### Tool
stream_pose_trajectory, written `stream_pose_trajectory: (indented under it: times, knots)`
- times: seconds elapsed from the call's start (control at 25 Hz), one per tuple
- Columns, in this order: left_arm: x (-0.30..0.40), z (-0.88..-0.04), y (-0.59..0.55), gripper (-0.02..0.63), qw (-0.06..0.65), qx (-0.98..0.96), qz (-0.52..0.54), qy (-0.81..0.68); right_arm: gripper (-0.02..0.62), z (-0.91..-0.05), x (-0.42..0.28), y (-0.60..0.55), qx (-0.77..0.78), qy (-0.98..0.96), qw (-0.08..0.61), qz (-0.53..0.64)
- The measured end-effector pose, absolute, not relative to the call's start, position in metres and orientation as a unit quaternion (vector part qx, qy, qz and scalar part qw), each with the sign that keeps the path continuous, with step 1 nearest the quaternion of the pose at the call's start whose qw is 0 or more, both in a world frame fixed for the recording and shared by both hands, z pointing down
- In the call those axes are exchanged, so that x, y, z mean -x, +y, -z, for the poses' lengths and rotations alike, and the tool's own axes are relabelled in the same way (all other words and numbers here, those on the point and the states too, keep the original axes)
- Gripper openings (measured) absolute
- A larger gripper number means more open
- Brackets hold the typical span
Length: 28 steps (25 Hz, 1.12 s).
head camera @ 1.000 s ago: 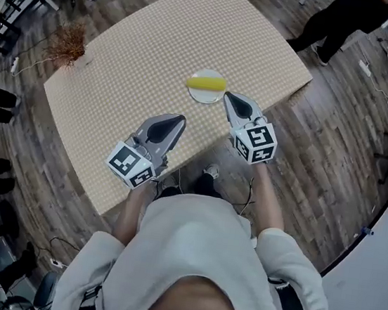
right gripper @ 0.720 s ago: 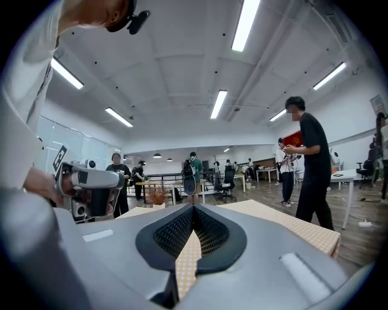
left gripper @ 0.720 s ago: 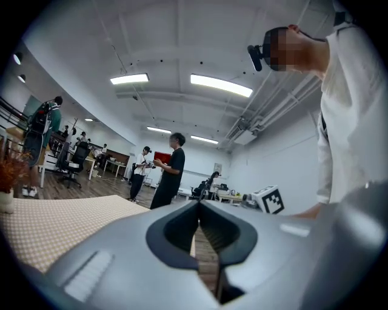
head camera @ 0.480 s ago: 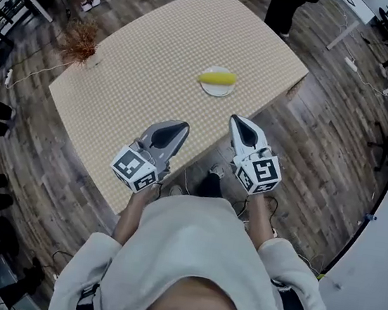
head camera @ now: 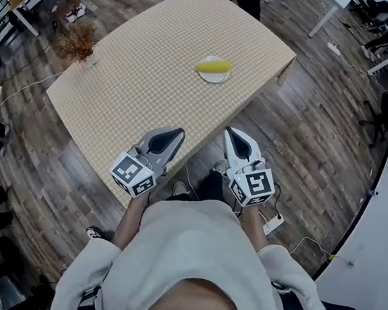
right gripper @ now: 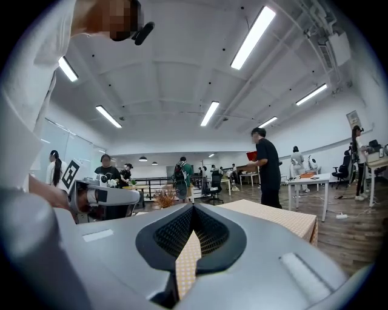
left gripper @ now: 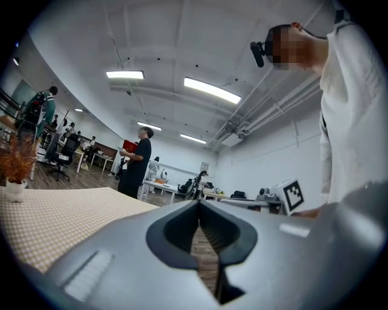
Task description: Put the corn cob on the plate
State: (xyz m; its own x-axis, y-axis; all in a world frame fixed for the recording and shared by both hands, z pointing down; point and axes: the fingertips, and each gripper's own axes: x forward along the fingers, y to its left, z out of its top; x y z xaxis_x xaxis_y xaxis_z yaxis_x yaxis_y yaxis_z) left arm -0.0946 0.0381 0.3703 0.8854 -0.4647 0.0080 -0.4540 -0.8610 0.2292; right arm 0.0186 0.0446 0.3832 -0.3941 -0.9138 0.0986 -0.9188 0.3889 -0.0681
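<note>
We hold our left claw (head camera: 174,134) and right claw (head camera: 231,133) clenched on nothing, by the near edge of the table (head camera: 133,79). The corn cob (head camera: 213,66) lies on the plate (head camera: 213,79), well apart from both.

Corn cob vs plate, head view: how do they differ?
Colour: the corn cob is yellow, the plate white. Shape: the corn cob is long and narrow, the plate round. Pose: the corn cob lies across the plate, the plate sits on the checked table. Shared: both are near the table's right edge.
</note>
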Motion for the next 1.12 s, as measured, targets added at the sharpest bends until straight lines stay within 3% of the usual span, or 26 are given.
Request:
stream_pose_trajectory:
  times: [1.12]
  knots:
    - [0.042,-0.359,0.098,0.007,0.103,-0.958,0.032,-0.265,-0.003,-0.373,-0.063,0.086,-0.519,-0.853,0.02,-0.048]
